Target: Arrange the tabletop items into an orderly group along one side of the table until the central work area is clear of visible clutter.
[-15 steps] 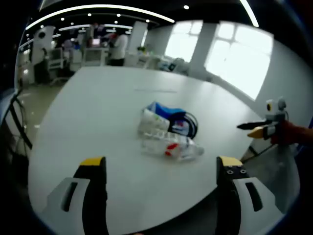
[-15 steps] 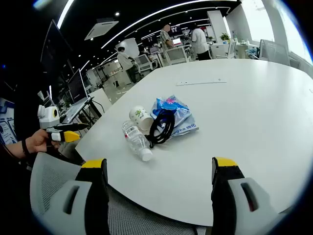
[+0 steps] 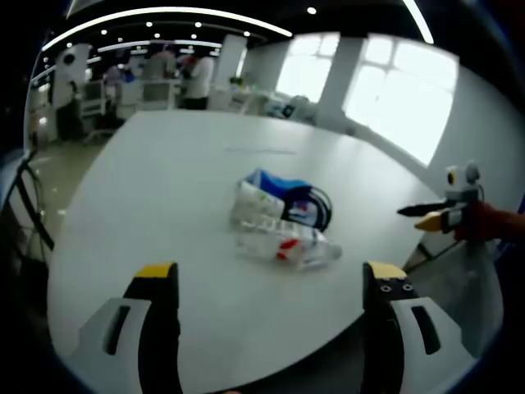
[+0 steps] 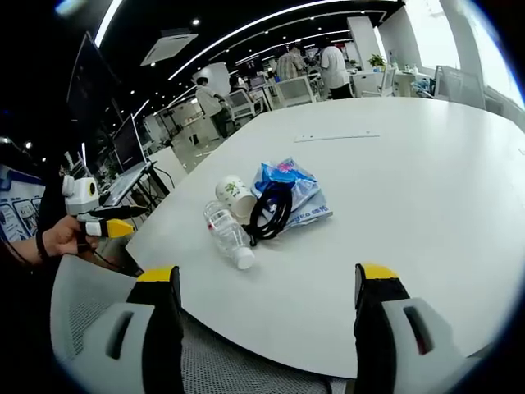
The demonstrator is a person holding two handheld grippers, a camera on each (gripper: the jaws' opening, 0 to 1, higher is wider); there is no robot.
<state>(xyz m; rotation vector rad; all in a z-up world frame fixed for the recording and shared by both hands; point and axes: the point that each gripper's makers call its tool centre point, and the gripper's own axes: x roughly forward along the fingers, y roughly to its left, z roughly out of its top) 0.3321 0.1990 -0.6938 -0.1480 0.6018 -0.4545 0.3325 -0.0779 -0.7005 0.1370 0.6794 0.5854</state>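
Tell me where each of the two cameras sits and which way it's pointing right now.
Left gripper view: rides the left gripper, looking across the white table at the clutter; the right gripper enters from the right.
Right gripper view: rides the right gripper, facing the table from the opposite side; a hand holds the left gripper.
Shared: plastic bottle, paper cup, blue bag, black cable.

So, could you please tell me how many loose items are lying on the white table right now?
4: a plastic bottle lying on its side, a tipped paper cup beside it, a blue snack bag, and a black cable looped over the bag. Something smaller could be hidden beneath the bag.
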